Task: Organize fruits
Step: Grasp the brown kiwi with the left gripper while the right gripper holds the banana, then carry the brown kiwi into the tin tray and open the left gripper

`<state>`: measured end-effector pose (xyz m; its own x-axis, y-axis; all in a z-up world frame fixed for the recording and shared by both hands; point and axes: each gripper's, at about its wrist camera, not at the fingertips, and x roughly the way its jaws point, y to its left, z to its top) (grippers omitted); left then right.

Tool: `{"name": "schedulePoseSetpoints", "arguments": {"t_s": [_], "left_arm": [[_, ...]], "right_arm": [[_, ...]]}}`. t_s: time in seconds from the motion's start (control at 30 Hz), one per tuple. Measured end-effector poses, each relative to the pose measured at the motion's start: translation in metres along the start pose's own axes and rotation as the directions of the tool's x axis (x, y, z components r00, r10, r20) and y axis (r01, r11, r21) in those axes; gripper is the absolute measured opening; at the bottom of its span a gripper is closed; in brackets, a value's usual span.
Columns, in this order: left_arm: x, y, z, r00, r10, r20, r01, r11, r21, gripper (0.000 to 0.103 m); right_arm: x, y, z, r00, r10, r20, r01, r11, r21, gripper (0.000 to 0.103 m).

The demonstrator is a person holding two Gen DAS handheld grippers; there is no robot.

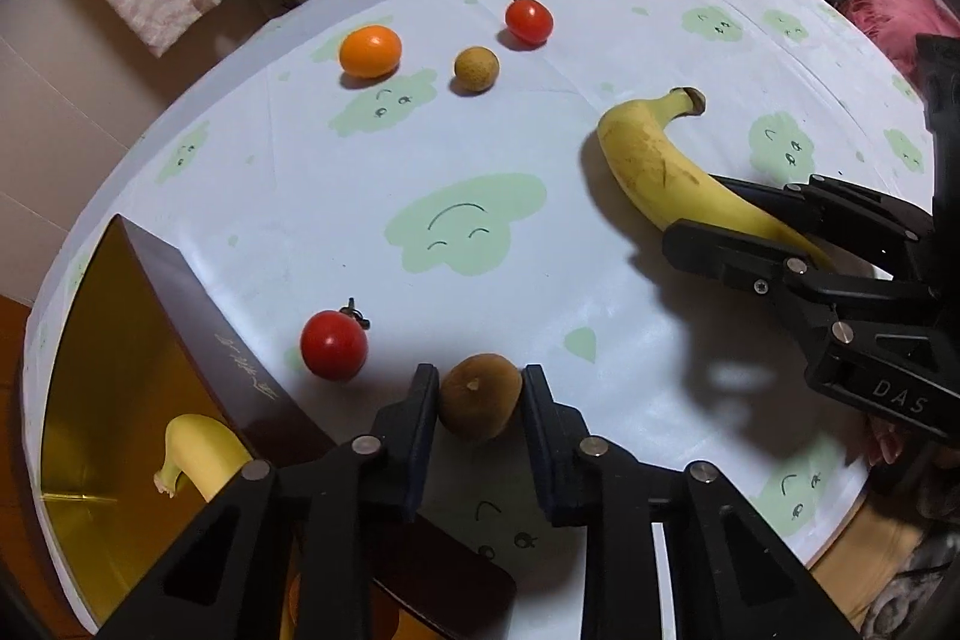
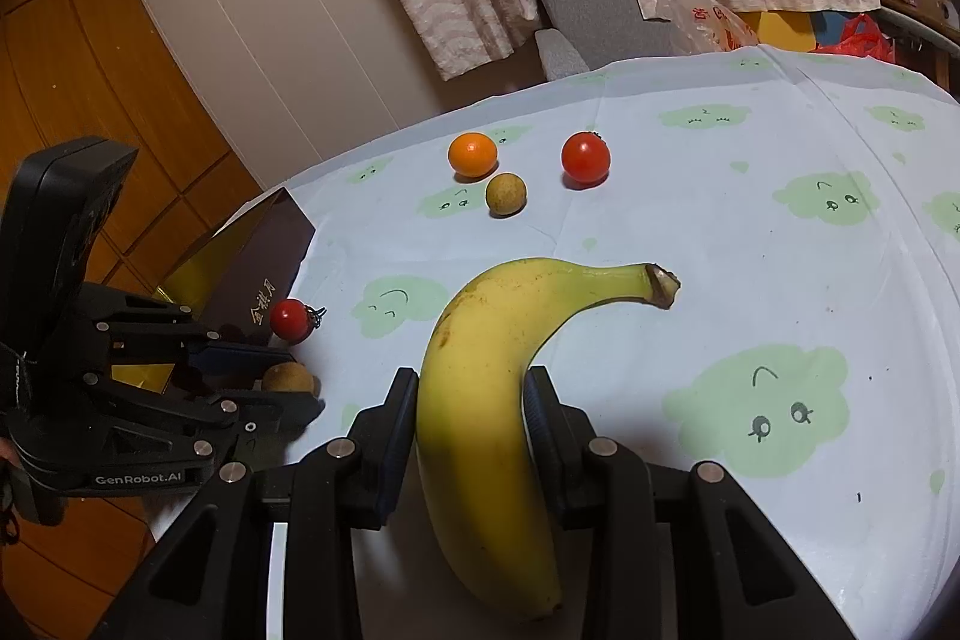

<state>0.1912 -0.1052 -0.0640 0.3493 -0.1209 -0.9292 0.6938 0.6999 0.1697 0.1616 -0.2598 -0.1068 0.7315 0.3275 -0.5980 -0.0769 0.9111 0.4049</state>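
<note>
In the left wrist view, the left hand-held gripper [image 1: 480, 400] pinches a brown kiwi [image 1: 479, 396] on the bench [image 1: 600, 10], beside a tomato [image 1: 333, 344] and the gold-lined box [image 1: 120, 370] holding a banana [image 1: 201, 451].

In the right wrist view, the right hand-held gripper [image 2: 471, 400] clamps a second banana [image 2: 486, 400] lying on the bench; an orange [image 2: 473, 154], a small greenish fruit [image 2: 506, 194] and another tomato [image 2: 585, 158] sit well beyond.

Clothed table [image 1: 630, 10], banana [image 1: 654, 160], tomatoes [image 1: 528, 20], box [image 1: 198, 304]

The left gripper [image 1: 480, 400] is held low with jaws closed narrowly; the right gripper [image 2: 471, 400] is likewise closed.
</note>
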Motion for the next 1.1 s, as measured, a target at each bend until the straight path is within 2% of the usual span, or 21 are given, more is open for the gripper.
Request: {"name": "schedulePoseSetpoints", "arguments": {"t_s": [0.33, 0.6, 0.9, 1.0, 1.1], "left_arm": [[-0.014, -0.011, -0.018, 0.996, 0.001, 0.091, 0.005, 0.998, -0.067, 0.028], [-0.023, -0.015, -0.019, 0.989, 0.016, 0.146, 0.006, 0.989, -0.149, 0.028], [-0.057, -0.008, -0.031, 0.965, 0.057, 0.255, 0.011, 0.966, -0.257, 0.028], [-0.065, -0.002, -0.040, 0.960, 0.071, 0.270, 0.010, 0.958, -0.285, 0.028], [-0.076, 0.011, -0.053, 0.952, 0.083, 0.296, 0.024, 0.939, -0.342, 0.028]], "right_arm": [[0.000, 0.003, 0.000, 1.000, -0.016, 0.002, 0.016, 1.000, -0.016, 0.036], [0.001, 0.006, -0.001, 0.999, -0.033, 0.005, 0.034, 0.999, -0.035, 0.036], [0.001, 0.015, -0.001, 0.996, -0.086, -0.002, 0.085, 0.993, -0.076, 0.036], [-0.001, 0.016, 0.000, 0.995, -0.098, -0.012, 0.097, 0.993, -0.064, 0.035], [-0.004, 0.014, 0.000, 0.995, -0.101, -0.019, 0.100, 0.994, -0.032, 0.035]]}}
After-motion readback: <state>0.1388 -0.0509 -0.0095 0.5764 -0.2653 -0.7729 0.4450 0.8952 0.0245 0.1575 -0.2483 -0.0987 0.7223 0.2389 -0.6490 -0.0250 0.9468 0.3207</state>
